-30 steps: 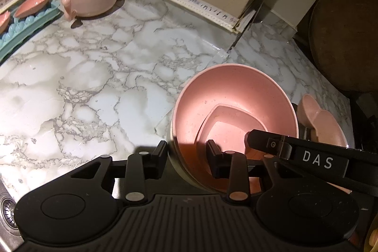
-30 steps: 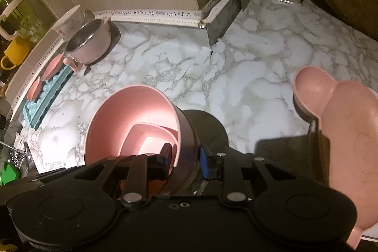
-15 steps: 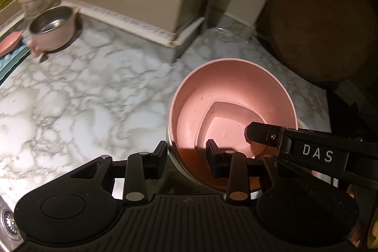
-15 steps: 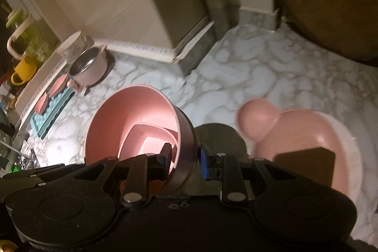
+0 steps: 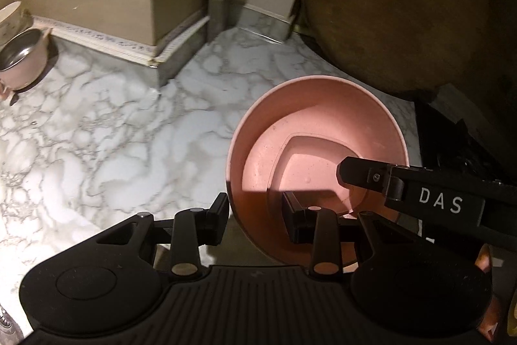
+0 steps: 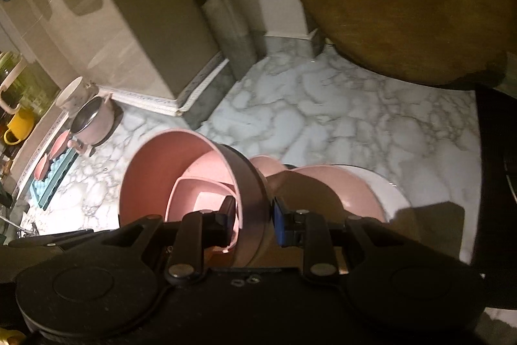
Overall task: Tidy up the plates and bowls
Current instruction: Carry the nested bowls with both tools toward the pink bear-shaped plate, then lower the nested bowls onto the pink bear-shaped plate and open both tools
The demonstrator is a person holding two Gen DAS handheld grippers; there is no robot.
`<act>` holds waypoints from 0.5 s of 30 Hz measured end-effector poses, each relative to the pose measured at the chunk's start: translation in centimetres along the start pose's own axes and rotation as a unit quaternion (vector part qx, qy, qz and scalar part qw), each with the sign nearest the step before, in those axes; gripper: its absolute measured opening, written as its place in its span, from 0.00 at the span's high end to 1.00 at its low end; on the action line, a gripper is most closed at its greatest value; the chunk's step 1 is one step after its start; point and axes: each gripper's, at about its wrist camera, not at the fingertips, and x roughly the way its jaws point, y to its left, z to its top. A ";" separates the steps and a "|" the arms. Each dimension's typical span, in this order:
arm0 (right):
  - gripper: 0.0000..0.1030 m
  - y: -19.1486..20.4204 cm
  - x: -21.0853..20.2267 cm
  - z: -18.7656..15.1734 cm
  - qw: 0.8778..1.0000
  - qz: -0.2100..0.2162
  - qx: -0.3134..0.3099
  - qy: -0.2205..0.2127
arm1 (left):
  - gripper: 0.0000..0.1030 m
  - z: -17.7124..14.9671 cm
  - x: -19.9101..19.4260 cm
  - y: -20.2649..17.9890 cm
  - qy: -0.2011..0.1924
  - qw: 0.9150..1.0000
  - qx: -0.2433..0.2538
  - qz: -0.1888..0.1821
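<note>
A large pink bowl (image 5: 318, 131) is held above the marble desk (image 5: 129, 131) by both claws at once. The left claw (image 5: 255, 214) is pinched on the bowl's near rim, with one finger outside the wall and the other inside. The right claw (image 6: 250, 215) is pinched on the opposite side of the rim in the same way, its blue-padded finger on the outside of the wall. In the left wrist view the right claw's finger, marked "DAS", is seen reaching in over the rim from the right.

A smaller pink dish (image 6: 200, 196) with rounded corners is nested inside the bowl, resting against its bottom. In the right wrist view the bowl is seen tilted, its opening turned toward the left.

Just beyond the bowl on the right, a pink plate with a rounded lobe (image 6: 326, 183) is seen lying on a white plate (image 6: 387, 193) on the desk. At the far left of the desk, near the wall, a pink pot with a steel inside (image 6: 93, 122) stands beside a white cup (image 6: 72, 94). A teal rack (image 6: 53, 180) holding small pink dishes lies nearer. A yellow mug (image 6: 19, 125) is seen at the left edge. A large round wooden board (image 5: 394, 8) leans at the far right.
</note>
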 end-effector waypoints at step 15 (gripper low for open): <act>0.77 -6.2 0.5 -1.5 0.999 -0.010 0.034 0.024 | 0.67 -1.6 4.2 -4.7 0.039 0.999 0.013 0.005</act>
